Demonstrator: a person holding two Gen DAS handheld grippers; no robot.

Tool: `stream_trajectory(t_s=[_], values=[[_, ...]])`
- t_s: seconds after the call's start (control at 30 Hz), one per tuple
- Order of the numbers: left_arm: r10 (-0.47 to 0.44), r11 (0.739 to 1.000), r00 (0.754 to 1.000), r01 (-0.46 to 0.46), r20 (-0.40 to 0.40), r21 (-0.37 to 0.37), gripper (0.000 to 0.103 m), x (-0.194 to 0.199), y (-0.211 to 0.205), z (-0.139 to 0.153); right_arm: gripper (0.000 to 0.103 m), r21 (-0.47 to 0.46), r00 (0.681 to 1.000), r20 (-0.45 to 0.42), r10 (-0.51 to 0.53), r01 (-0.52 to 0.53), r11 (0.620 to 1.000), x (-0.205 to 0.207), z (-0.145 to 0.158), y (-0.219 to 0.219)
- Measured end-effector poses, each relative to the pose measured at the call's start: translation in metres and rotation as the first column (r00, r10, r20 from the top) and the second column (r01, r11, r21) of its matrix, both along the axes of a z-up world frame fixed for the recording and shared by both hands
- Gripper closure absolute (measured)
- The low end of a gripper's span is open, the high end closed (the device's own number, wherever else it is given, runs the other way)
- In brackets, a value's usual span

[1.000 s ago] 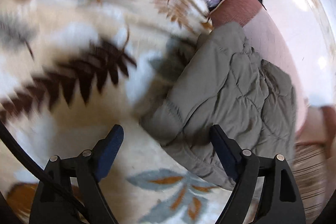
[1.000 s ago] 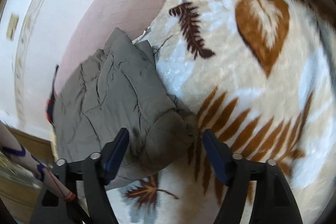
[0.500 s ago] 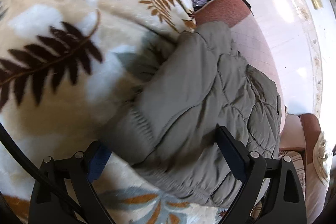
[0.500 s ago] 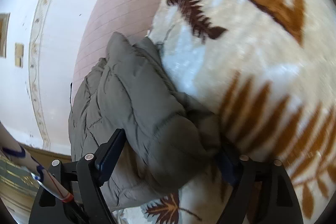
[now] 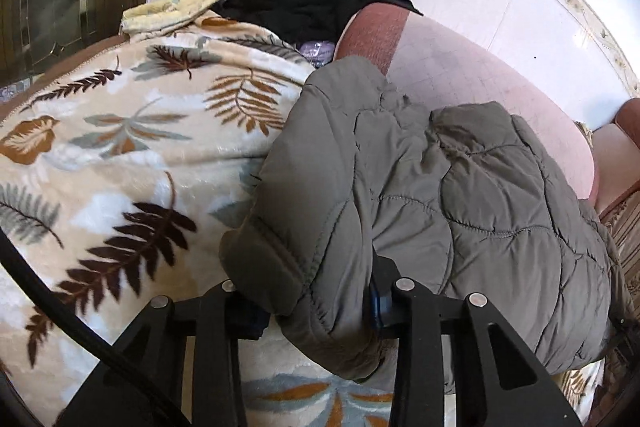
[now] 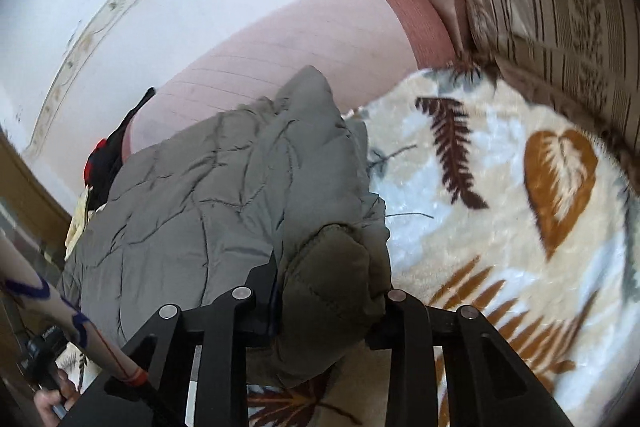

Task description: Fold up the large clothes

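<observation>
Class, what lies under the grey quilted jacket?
Under the grey jacket lie a leaf-patterned blanket and a pink cushion. Both grippers have just closed on its cuffs. What the jacket covers cannot be seen.

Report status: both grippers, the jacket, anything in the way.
Left gripper and right gripper just closed, each shut on the grey quilted puffer jacket. Jacket bunched on leaf-print fleece blanket. Nothing in the way.

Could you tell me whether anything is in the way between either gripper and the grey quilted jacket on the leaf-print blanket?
Nothing visible is. The left gripper and right gripper have just been closing, and each is now shut on a bunched edge of the grey quilted jacket, which lies on the leaf-print blanket.
</observation>
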State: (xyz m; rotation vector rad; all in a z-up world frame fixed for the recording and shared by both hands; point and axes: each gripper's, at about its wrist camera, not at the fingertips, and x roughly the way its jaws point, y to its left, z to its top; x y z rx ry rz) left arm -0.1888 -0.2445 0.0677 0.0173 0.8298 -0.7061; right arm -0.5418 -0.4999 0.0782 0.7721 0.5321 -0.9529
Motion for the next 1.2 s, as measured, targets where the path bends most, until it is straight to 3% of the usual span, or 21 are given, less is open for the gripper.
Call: stream_trajectory(t_s=[0.33,0.57,0.67,0.73,0.87,0.9,0.97,1.0,1.07,1.13,1.2], values=[[-0.001,1.0,1.0,0.002,0.025,-0.011,0.068,-0.043,0.066,0.038,0.072,-0.007,0.997,0.072,0.024,-0.023,1.0,-0.032,0.044,0.051],[-0.017,1.0,0.999,0.017,-0.032,-0.018,0.066,-0.09,0.146,0.023,0.072,0.046,0.993,0.117,0.026,-0.032,0.998,-0.088,0.043,0.119],[-0.019,1.0,0.997,0.018,-0.081,-0.017,0.057,-0.099,0.168,0.012,0.071,0.095,0.992,0.125,0.024,-0.036,0.995,-0.108,0.033,0.136],[0.007,1.0,0.989,-0.008,-0.147,-0.008,0.04,-0.095,0.181,0.001,0.065,0.151,0.994,0.114,0.001,-0.018,0.988,-0.119,0.021,0.143],[0.114,0.986,0.942,-0.148,-0.317,-0.083,0.034,-0.068,0.219,-0.013,0.047,0.374,0.989,0.118,-0.086,0.036,0.927,-0.142,-0.018,0.131],[0.158,0.974,0.932,-0.202,-0.325,-0.105,0.034,-0.064,0.232,-0.012,0.042,0.416,0.976,0.16,-0.144,0.066,0.907,-0.155,-0.023,0.13],[0.265,0.943,0.918,-0.311,-0.295,-0.121,0.034,-0.06,0.257,-0.006,0.041,0.435,0.955,0.204,-0.216,0.11,0.894,-0.174,-0.021,0.132],[0.304,0.93,0.911,-0.347,-0.278,-0.12,0.034,-0.059,0.265,-0.004,0.041,0.414,0.95,0.198,-0.243,0.144,0.899,-0.182,-0.016,0.134],[0.344,0.919,0.91,-0.377,-0.229,-0.115,0.034,-0.062,0.27,0.002,0.041,0.257,0.949,0.112,-0.296,0.26,0.931,-0.195,0.01,0.143],[0.309,0.939,0.938,-0.327,-0.157,-0.107,0.034,-0.073,0.256,0.011,0.041,0.148,0.957,0.12,-0.263,0.245,0.958,-0.192,0.029,0.15],[0.229,0.968,0.972,-0.234,-0.057,-0.091,0.034,-0.096,0.23,0.023,0.041,0.039,0.981,0.101,-0.168,0.165,0.986,-0.17,0.046,0.161]])
